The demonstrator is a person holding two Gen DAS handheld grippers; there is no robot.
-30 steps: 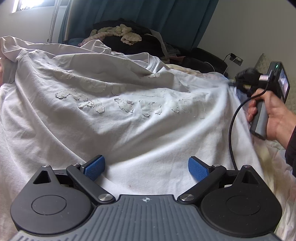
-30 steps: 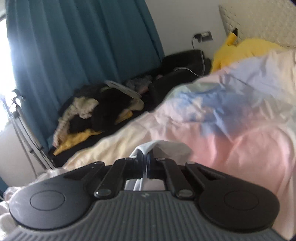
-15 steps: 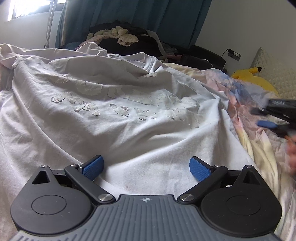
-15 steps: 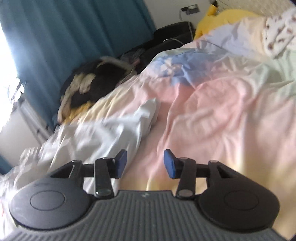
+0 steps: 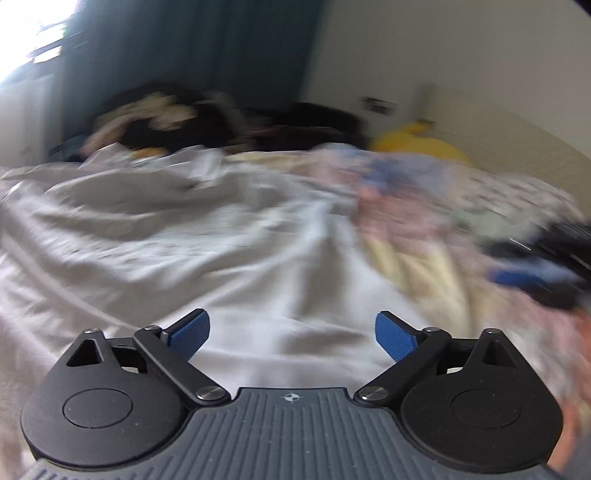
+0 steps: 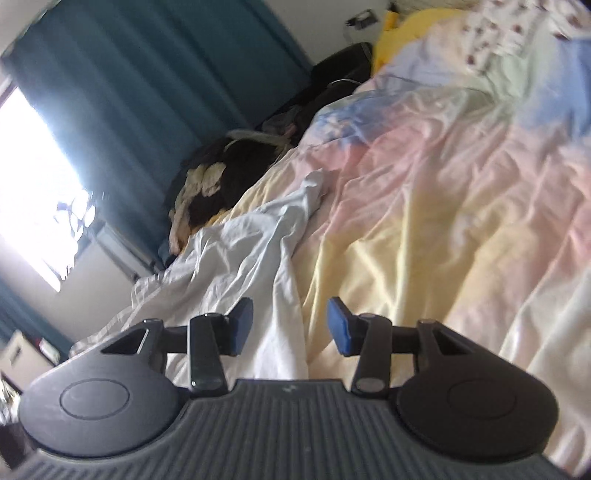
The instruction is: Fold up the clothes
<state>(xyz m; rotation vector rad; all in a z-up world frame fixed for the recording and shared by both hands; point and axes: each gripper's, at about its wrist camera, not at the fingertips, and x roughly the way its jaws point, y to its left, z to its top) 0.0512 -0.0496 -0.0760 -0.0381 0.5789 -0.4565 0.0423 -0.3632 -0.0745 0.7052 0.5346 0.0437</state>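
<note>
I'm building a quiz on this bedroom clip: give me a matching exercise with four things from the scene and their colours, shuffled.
Things:
1. shirt
2. curtain
3. plush toy
4. right gripper pads

Colours:
a. yellow
b. blue
c. white
d. dark teal

Pairs: 1-c, 2-d, 3-a, 4-b

A home bedroom. A bed (image 6: 461, 206) with a rumpled pastel sheet fills the view, beside teal curtains (image 6: 155, 85) and a bright window (image 6: 33, 177). Clothes (image 6: 221, 184) lie heaped nearby.
</note>
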